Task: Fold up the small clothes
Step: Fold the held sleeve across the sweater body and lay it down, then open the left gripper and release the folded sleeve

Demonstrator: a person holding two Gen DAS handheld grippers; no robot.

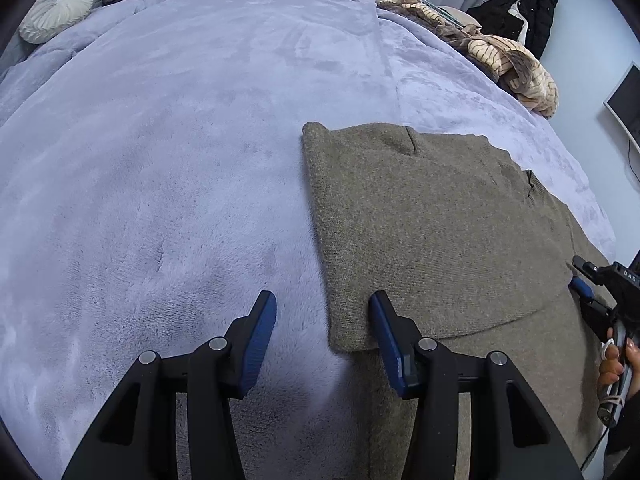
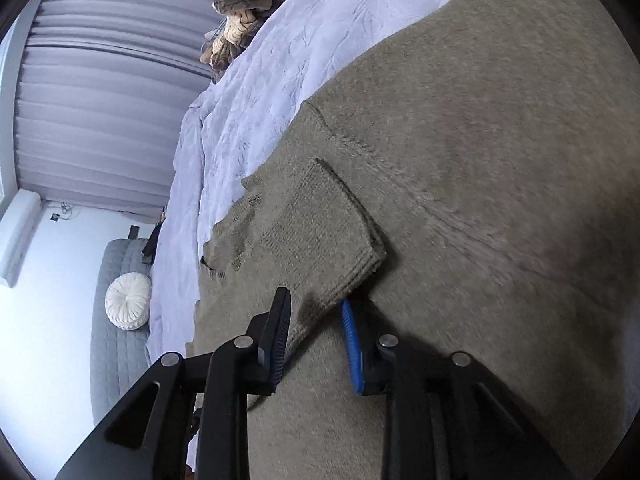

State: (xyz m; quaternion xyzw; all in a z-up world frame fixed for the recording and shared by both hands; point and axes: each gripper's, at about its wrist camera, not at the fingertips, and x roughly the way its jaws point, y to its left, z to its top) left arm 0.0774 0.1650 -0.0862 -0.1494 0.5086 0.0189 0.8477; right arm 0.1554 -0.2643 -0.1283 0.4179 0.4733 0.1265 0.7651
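An olive-brown knit sweater (image 1: 432, 220) lies flat on the lavender fleece blanket (image 1: 160, 180), with one panel folded over its body. My left gripper (image 1: 322, 297) is open and low over the near left corner of that panel. The corner lies between the pads, and the left finger (image 1: 262, 332) is over bare blanket. My right gripper (image 2: 315, 298) stands open over the sweater (image 2: 460, 160), with the ribbed sleeve cuff (image 2: 320, 240) just ahead and its edge running between the pads. In the left wrist view the right gripper (image 1: 579, 274) shows at the right edge, held by a hand (image 1: 616, 364).
A heap of striped beige and brown clothes (image 1: 512, 64) sits at the bed's far right edge. A round white cushion (image 1: 56, 8) lies at the far left on a grey quilted seat (image 2: 116, 344). A black jacket (image 1: 520, 12) hangs by the curtains, and a monitor (image 1: 628, 100) is on the right.
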